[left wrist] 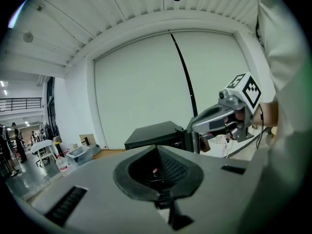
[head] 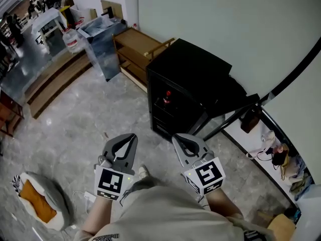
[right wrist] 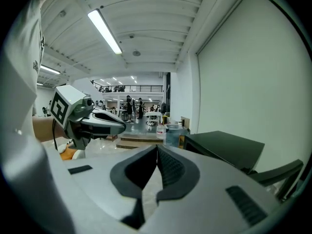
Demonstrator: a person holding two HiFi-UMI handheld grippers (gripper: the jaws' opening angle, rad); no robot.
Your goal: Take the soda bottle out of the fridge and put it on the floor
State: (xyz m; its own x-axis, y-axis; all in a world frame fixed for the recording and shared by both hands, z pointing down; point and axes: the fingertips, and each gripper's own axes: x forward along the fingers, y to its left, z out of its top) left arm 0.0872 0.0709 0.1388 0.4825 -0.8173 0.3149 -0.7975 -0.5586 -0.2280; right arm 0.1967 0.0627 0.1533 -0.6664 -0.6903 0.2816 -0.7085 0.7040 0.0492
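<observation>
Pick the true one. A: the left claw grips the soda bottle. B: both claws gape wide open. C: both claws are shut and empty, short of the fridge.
C: the left claw and right claw show jaws together with nothing between, the black fridge ahead.

No legible text, brand or number: the cubes on the left gripper and right gripper bear only black-and-white square markers, and dark print on the shirt is too small to read.
</observation>
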